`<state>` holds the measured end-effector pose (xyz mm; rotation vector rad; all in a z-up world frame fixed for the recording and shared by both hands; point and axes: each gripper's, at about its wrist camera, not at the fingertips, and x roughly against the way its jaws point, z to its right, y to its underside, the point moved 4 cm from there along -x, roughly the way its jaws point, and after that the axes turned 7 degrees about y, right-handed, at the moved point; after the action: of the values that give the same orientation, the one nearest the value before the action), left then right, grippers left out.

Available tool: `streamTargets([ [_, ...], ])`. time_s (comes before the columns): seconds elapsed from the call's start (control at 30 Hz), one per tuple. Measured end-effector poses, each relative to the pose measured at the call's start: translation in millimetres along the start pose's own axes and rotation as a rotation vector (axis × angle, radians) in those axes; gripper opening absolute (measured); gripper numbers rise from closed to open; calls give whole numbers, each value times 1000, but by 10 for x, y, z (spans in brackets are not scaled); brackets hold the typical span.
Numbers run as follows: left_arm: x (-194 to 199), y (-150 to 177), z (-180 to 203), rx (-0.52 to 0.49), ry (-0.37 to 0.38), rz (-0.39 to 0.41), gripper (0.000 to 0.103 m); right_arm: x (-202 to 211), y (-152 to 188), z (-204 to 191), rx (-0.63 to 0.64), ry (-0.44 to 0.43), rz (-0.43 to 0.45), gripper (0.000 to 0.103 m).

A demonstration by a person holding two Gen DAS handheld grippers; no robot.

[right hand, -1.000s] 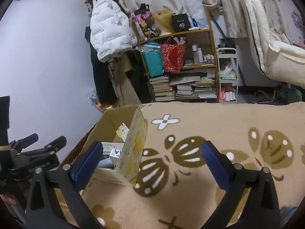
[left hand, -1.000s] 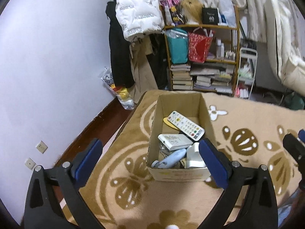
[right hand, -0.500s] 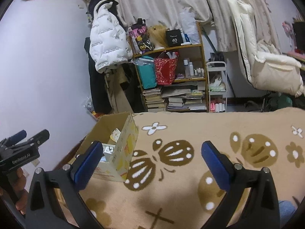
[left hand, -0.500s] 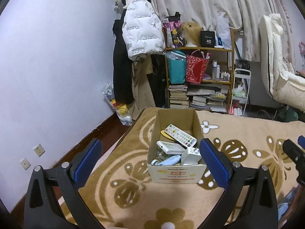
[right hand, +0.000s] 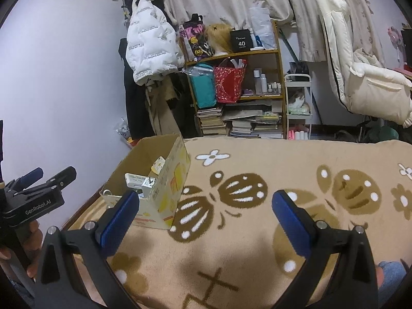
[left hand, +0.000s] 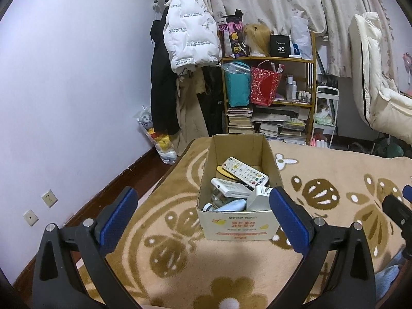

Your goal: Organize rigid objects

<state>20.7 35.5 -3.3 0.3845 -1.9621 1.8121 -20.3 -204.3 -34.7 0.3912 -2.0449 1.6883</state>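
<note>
Open-topped brown cardboard box (left hand: 237, 221) sits on the beige blanket with brown butterfly pattern (left hand: 334, 175), near its left edge. Inside: white remote control with coloured buttons (left hand: 243, 171) lying on top, other white devices beneath. Left gripper (left hand: 203, 219) empty, blue-padded jaws spread wide, held above the blanket before the box. Right gripper (right hand: 204, 219) likewise spread and empty, box to its left.

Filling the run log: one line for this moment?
left gripper: open, empty | right gripper: open, empty | brown cardboard box: holds white remote controls
</note>
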Motion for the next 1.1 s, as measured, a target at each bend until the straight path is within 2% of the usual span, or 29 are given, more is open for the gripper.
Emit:
streamTargets([
  [0.2,-16,49,17,-24,-3,-1,101,-97,62,-49,31,-5,-31,103],
  [0.53,-51,102,129,-72,-6,-12,101,-98,62,-94,52,4,-26,103],
  [1.1,-49,101,139,-88,1,-30,101,-104,58,-131,66,4,-32,103],
])
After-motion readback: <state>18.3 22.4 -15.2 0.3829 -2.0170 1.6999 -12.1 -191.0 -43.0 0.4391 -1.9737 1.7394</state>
